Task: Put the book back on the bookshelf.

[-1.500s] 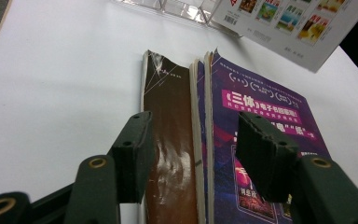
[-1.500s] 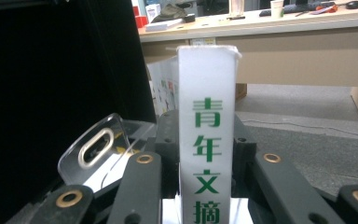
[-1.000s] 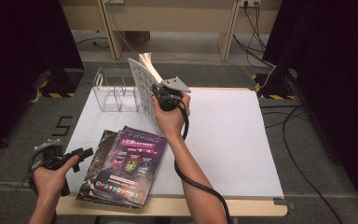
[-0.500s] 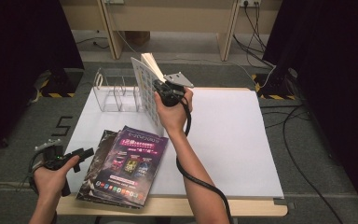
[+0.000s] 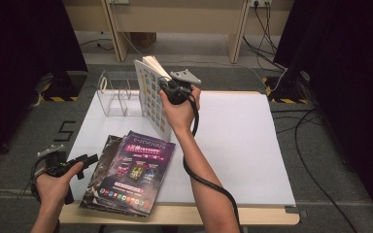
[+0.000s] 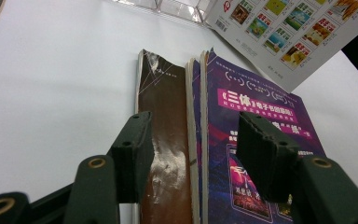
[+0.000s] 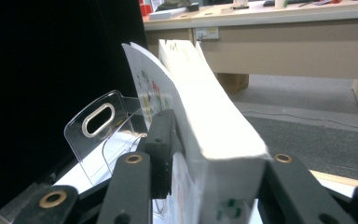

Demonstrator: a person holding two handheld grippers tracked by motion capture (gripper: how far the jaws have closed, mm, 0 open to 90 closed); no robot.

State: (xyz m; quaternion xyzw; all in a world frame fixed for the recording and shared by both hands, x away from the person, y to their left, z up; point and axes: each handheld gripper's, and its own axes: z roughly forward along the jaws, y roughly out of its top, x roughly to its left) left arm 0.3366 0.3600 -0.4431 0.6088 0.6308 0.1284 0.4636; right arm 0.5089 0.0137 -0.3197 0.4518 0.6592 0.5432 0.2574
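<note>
Purple magazine [image 5: 137, 170], brown glossy magazine [image 6: 165, 140], white book with colourful tiles [image 5: 150, 97], clear rack [image 5: 119, 94], white table [image 5: 243, 145]

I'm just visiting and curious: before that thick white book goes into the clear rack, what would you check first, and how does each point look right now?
1. White book sits between the right gripper jaws: ok. The jaws have just been opening, so whether they press on it: cannot tell.
2. Book stands upright beside the clear rack: ok.
3. Book is already in a rack slot: cannot tell, since its lower edge is hidden.
4. Rack stands upright on the white table: ok.
5. Left gripper is open, with nothing held, over the stack of magazines: ok.
6. Left hand is well away from the rack: ok.
</note>
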